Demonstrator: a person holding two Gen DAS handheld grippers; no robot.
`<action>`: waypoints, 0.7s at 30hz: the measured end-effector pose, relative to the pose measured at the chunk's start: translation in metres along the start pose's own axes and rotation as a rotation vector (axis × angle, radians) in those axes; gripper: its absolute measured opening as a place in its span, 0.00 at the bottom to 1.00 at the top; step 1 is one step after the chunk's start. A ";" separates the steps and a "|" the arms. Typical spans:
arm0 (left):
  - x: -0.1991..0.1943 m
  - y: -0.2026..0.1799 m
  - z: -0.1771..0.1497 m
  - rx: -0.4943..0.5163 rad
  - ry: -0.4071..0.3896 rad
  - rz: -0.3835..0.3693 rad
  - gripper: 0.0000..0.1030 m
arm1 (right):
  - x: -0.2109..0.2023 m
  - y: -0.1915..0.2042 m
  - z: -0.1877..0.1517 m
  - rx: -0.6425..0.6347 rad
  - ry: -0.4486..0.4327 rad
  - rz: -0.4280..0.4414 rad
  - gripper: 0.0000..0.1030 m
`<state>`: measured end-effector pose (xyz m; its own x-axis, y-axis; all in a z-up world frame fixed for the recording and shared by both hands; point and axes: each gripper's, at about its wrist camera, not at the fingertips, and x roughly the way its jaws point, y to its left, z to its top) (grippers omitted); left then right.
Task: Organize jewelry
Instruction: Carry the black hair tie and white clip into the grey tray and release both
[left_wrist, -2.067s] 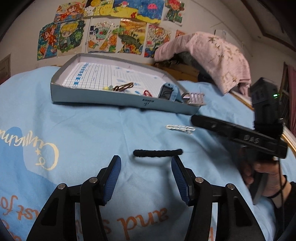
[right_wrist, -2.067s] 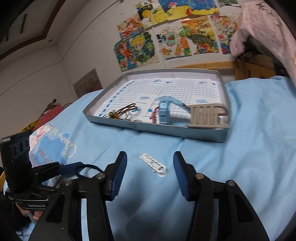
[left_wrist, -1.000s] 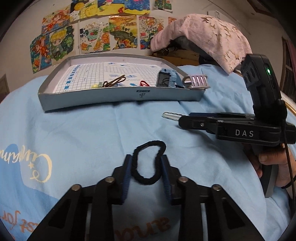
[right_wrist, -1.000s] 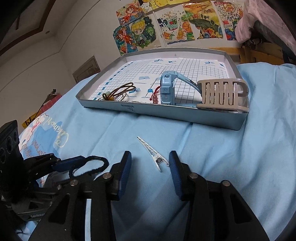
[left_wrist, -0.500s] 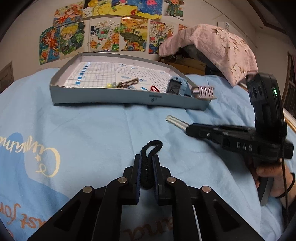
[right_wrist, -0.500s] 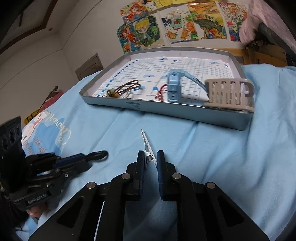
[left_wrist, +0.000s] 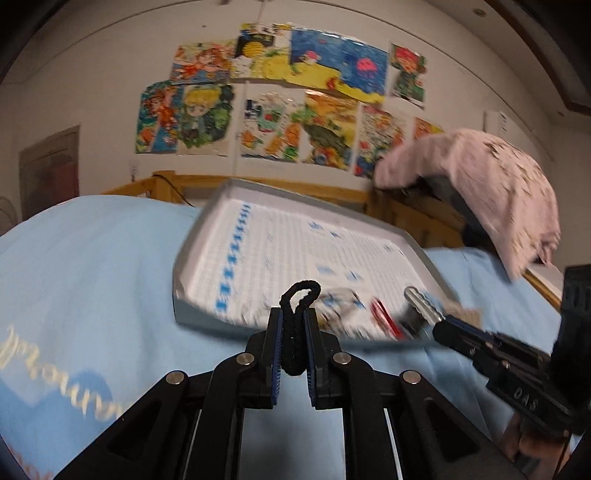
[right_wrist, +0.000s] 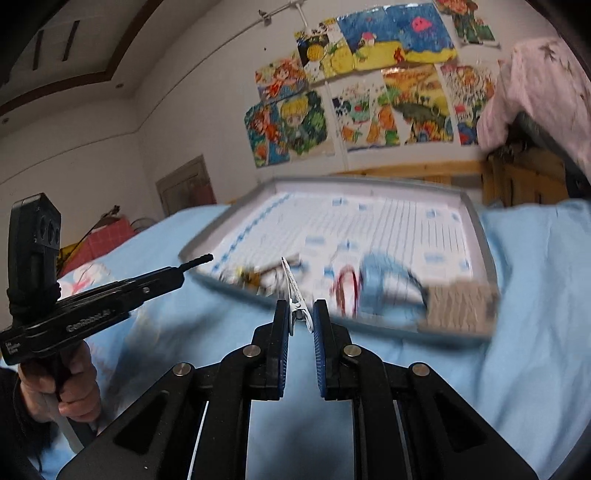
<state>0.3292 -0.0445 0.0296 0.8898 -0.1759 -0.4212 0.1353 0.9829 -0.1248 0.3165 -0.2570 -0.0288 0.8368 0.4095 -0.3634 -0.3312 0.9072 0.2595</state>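
Above bed: left gripper (left_wrist: 293, 326) clamps hair tie (left_wrist: 298, 317), right gripper (right_wrist: 300, 318) clamps clip (right_wrist: 295, 295); neither in tray (right_wrist: 480, 236) yet.

Colourful drawings (left_wrist: 288, 99) on the wall, pink cloth (left_wrist: 491, 184) draped right.

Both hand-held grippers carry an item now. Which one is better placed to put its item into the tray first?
Probably the right hand-held gripper: its white hair clip already points over the tray near edge. The left hand-held gripper, holding the black hair tie, seems slightly farther back.
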 end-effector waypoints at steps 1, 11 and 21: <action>0.006 0.002 0.005 -0.010 -0.011 0.017 0.10 | 0.009 0.002 0.007 0.007 -0.002 -0.009 0.11; 0.052 0.019 0.006 -0.045 0.077 0.034 0.11 | 0.068 0.014 0.015 -0.023 0.089 -0.095 0.12; 0.048 0.015 0.003 -0.035 0.063 0.001 0.26 | 0.060 0.008 0.009 0.022 0.074 -0.099 0.25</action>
<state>0.3751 -0.0384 0.0104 0.8604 -0.1795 -0.4769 0.1186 0.9807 -0.1552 0.3680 -0.2257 -0.0406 0.8304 0.3248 -0.4527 -0.2385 0.9415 0.2380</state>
